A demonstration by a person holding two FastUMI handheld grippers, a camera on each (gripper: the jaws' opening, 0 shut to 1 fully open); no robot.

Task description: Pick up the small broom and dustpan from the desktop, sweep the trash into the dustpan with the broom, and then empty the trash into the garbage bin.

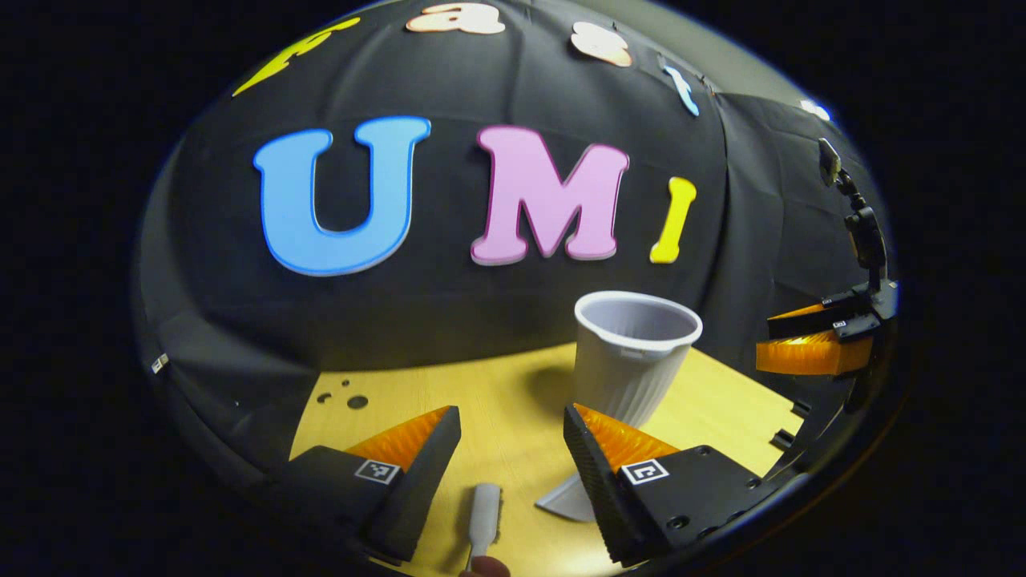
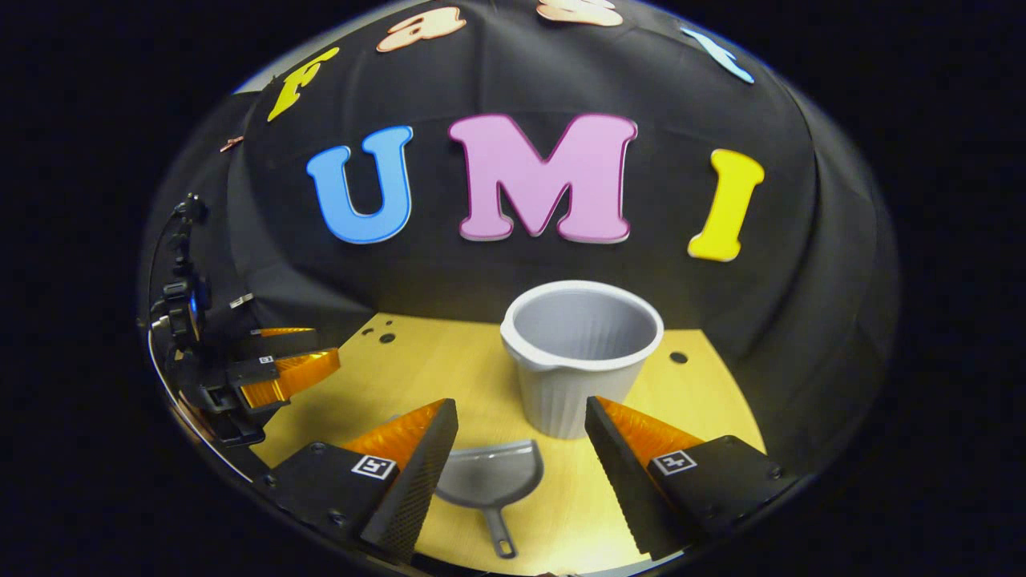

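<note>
The small white broom lies on the yellow desktop, just below the gap of my left gripper, which is open and holds nothing. A corner of the grey dustpan pokes out beside its right finger. In the right gripper view the grey dustpan lies flat with its handle toward me, under my right gripper, which is open and empty above it. The grey ribbed garbage bin stands upright just beyond both grippers. No trash can be made out.
The other gripper hovers at the right in the left gripper view, and the left one sits at the left in the right gripper view. The desktop has small holes and ends at the black cloth wall behind the bin.
</note>
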